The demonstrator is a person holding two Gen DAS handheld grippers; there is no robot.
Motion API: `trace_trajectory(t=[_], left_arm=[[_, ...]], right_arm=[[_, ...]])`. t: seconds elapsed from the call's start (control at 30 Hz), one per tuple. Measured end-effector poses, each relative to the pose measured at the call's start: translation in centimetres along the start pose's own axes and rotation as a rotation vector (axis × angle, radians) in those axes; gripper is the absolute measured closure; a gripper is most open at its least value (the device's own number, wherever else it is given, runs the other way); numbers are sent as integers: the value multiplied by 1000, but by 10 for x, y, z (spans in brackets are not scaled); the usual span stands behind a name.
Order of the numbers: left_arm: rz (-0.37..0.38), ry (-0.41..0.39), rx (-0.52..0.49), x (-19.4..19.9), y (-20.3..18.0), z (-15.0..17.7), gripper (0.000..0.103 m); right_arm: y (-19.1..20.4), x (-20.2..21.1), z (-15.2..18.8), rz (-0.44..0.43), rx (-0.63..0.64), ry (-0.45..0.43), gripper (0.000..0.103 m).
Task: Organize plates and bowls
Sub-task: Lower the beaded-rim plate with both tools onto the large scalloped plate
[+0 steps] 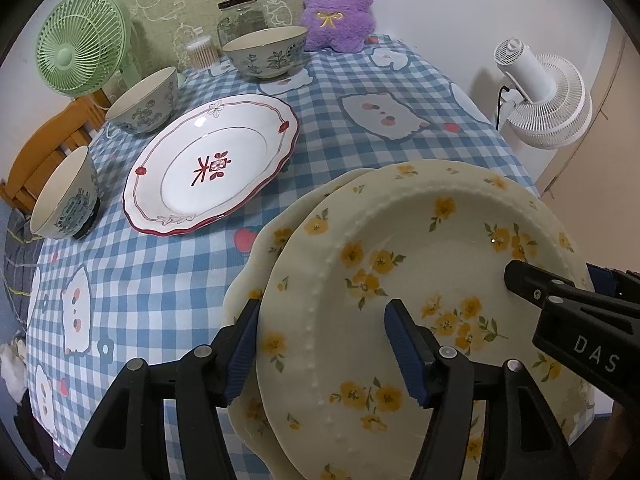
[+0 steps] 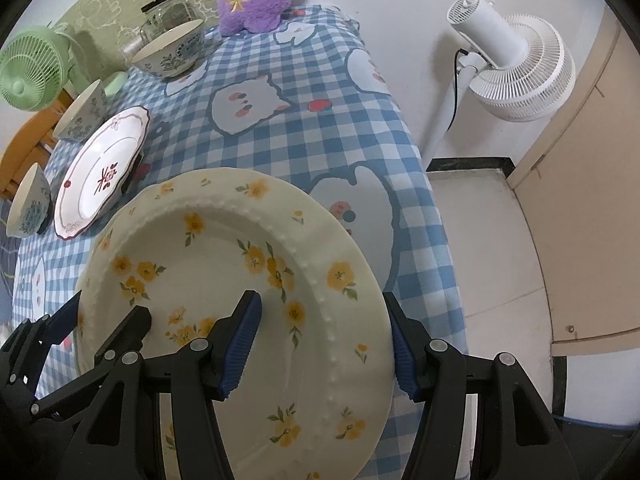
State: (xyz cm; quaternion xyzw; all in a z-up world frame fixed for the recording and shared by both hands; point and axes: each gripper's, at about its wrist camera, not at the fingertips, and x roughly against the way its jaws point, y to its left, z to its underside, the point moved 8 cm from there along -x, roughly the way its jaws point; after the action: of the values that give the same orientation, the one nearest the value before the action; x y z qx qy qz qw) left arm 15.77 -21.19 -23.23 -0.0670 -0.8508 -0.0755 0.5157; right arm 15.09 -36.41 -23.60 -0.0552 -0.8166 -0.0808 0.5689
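A cream plate with yellow flowers [image 1: 420, 264] [image 2: 224, 264] lies slightly tilted over a second cream plate [image 1: 250, 276]; whether it rests on it I cannot tell. My left gripper [image 1: 323, 306] [image 2: 109, 307] straddles its left rim, and the pads look just clear of it. At the opposite rim my right gripper [image 2: 319, 298] [image 1: 560, 280] is shut on the plate. A white plate with a red rim [image 1: 212, 168] [image 2: 102, 172] lies further back. Three patterned bowls [image 1: 266, 54] [image 1: 144, 104] [image 1: 66, 196] stand behind and left of it.
A blue checked tablecloth [image 1: 160, 280] covers the table. At the back stand a green fan [image 1: 80, 56], a glass jar [image 1: 242, 16] and a purple plush toy [image 1: 340, 4]. A white fan [image 2: 516, 60] stands on the floor past the table's right edge. A wooden chair [image 1: 44, 148] is at the left.
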Motion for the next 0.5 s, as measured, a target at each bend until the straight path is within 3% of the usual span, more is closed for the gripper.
trace_trajectory(t=[0.23,0.37,0.5], left_arm=[[-15,31,-10,2,-1,5,35],[-73,-16,-43,13,-2,5,24],[-73,-1,-30,10,1,6,24]], right_arm=[[7,0,1,-5,35,6,38],[13,-3,0,16,58,5,31],[15,-5,-1,12,46,9,29]])
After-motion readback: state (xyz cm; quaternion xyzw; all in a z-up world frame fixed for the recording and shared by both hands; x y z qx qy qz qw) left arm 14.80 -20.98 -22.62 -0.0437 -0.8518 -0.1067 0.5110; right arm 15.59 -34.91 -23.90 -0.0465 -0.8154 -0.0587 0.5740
